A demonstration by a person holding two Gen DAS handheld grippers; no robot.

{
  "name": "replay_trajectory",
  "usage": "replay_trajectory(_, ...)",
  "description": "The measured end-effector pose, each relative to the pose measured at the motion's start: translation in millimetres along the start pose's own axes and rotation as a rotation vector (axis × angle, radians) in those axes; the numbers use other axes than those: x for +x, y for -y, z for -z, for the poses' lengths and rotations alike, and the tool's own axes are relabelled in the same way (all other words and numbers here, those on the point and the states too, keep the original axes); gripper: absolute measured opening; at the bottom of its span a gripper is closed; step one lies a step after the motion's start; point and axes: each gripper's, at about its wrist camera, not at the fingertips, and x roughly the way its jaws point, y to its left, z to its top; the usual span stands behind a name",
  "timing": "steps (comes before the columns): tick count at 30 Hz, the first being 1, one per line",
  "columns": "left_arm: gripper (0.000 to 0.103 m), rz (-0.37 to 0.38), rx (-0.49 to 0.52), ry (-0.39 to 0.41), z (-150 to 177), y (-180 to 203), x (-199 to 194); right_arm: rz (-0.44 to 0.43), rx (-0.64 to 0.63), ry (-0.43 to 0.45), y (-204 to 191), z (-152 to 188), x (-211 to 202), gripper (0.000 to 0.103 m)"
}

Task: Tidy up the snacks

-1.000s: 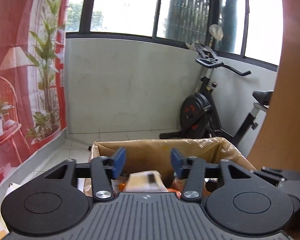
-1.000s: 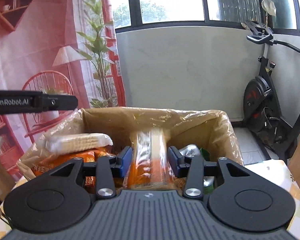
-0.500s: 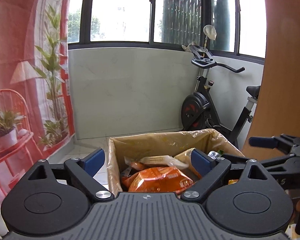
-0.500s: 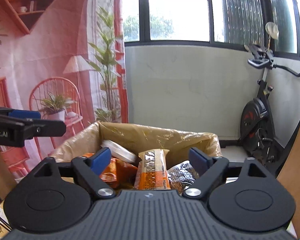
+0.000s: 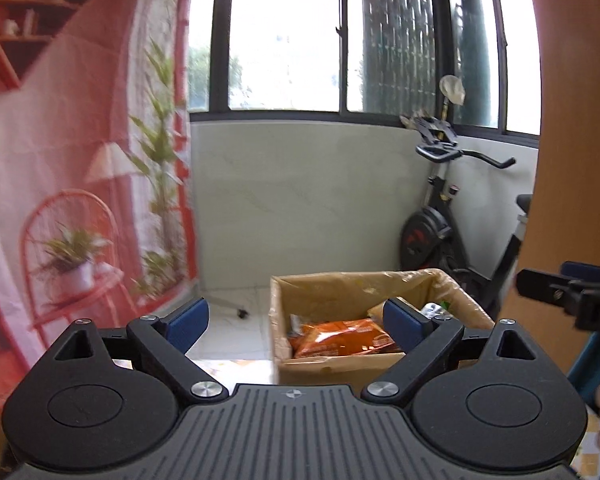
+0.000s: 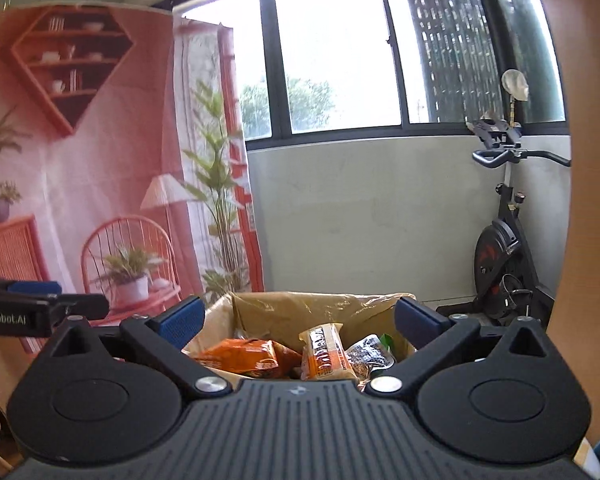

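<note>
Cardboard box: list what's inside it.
Inside the cardboard box: an orange snack bag, an upright orange-striped packet, and a dark-patterned packet. Anything beneath them is covered.

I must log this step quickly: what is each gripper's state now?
Left gripper: open, holding nothing, jaws just opened.
Right gripper: open, holding nothing, jaws just opened.

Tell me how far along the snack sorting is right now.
Done: the cardboard box already holds an orange bag, an upright orange packet and a dark patterned pack. In hand: nothing; the left gripper and right gripper have just been opening and are empty. Left: no loose snacks show here, so I cannot tell.
</note>
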Motion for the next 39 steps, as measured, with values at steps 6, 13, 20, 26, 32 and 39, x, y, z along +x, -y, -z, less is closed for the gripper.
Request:
replay_trajectory(6,0.095,-0.03,0.002,0.069,-4.6,5.8,-44.7,-0.001,0.024,0.011,-8.9,-7.0,-44.4,0.103)
replay_trajectory(13,0.095,-0.056,-0.006,0.129,-2.0,9.5,-92.5,-0.013,-0.026,0.035,-33.8,-7.8,-92.6,0.103)
replay_trajectory(20,0.095,-0.038,-0.006,0.149,9.5,18.1,-119.5,-0.033,-0.02,0.065,-49.5,-2.7,-126.1,0.103)
replay_trajectory(26,0.095,-0.04,-0.016,0.15,15.2,22.0,-125.8,-0.022,-0.024,0.065,-51.4,1.3,-139.9,0.103)
replay_trajectory(32,0.095,-0.057,-0.019,0.142,16.0,21.7,-126.7,-0.015,-0.012,0.054,-48.6,1.7,-141.5,0.103)
replay_trajectory(39,0.095,-0.069,-0.033,0.13,18.4,17.9,-128.2,-0.015,-0.009,0.05,-49.2,1.8,-141.2,0.103)
